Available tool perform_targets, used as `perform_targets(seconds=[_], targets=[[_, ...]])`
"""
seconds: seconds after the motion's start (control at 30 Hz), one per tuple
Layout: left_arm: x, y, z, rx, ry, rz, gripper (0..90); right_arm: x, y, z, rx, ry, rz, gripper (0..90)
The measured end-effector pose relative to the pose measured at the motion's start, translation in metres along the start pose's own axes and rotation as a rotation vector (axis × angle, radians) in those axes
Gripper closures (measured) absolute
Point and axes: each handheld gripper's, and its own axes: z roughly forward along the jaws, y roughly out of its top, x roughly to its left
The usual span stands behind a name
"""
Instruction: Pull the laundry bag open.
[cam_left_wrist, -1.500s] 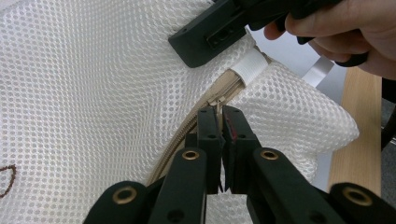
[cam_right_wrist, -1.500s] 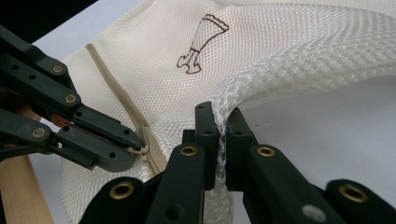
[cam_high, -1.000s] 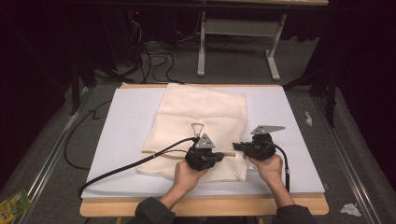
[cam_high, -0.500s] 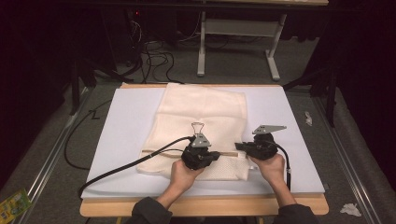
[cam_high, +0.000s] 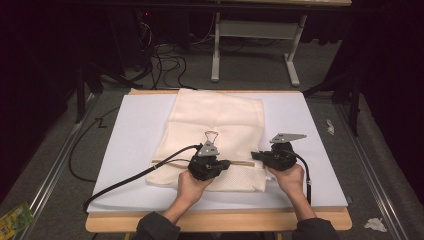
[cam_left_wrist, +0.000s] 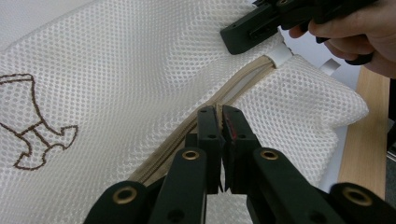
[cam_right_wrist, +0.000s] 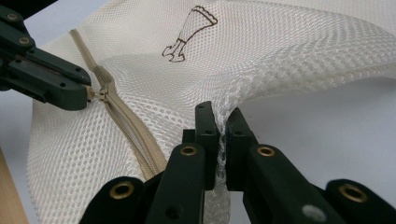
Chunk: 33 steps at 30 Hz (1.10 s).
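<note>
Mesh, soft and cream-coloured: that is what I am working with, a laundry bag (cam_high: 215, 132) lying flat on the white board (cam_high: 130, 145) that covers the table, its near end just in front of my hands. I judge it very light and floppy; it will not hold a shape, so any pull just drags or puckers the cloth unless something anchors it.

My right claw (cam_right_wrist: 222, 128) is closed tight on a pinch of the netting at the bag's edge, and the fabric rises in a ridge toward my jaws there. That is my anchor. My left claw (cam_left_wrist: 219, 123) is closed too, its tips pressed together right on the beige zipper (cam_left_wrist: 243, 81); from the right gripper view, its jaws seem to have the small slider pull (cam_right_wrist: 100, 93) between them, though the pull is tiny and I cannot be sure how firmly.

The open weave could snag on a jaw corner, so I would keep my grip on the taped zipper line or the seam rather than bare mesh. The pull looks small and smooth, likely to slip, so I would draw it straight along the track while the right side keeps the bag taut.
</note>
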Motion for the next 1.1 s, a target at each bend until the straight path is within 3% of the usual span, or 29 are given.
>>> perform_targets(seconds=[0.1, 0.17, 0.27, 0.37, 0.47, 0.63, 0.8, 0.97, 1.1], targets=[[0.0, 0.001, -0.001, -0.005, -0.002, -0.005, 87.1, -0.001, 0.0, -0.001, -0.001, -0.001, 0.007, 88.6], [-0.003, -0.001, -0.005, -0.007, 0.031, 0.027, 87.1, -0.001, -0.001, 0.0, -0.003, 0.001, 0.01, 88.6], [0.001, -0.006, -0.009, -0.017, 0.032, 0.012, 87.1, -0.001, -0.001, 0.005, 0.004, 0.017, 0.011, 88.6], [0.007, -0.007, -0.012, -0.03, 0.018, -0.021, 87.2, 0.001, -0.001, 0.005, 0.017, -0.002, 0.001, 88.6], [0.009, -0.006, -0.013, -0.025, 0.011, -0.015, 87.1, 0.001, 0.0, 0.004, 0.017, -0.001, 0.014, 88.6], [0.007, -0.008, -0.017, -0.036, 0.036, 0.007, 87.1, 0.002, 0.003, 0.006, 0.031, -0.014, 0.001, 88.6], [0.009, -0.004, -0.019, -0.039, 0.015, -0.013, 87.2, 0.002, 0.003, 0.005, 0.021, -0.019, 0.001, 88.6], [0.008, -0.006, -0.024, -0.033, 0.039, 0.008, 87.2, 0.004, 0.001, 0.008, 0.03, -0.018, 0.002, 88.6], [0.011, -0.004, -0.024, -0.039, 0.037, -0.003, 87.2, 0.004, 0.001, 0.008, 0.025, -0.019, 0.002, 88.6]])
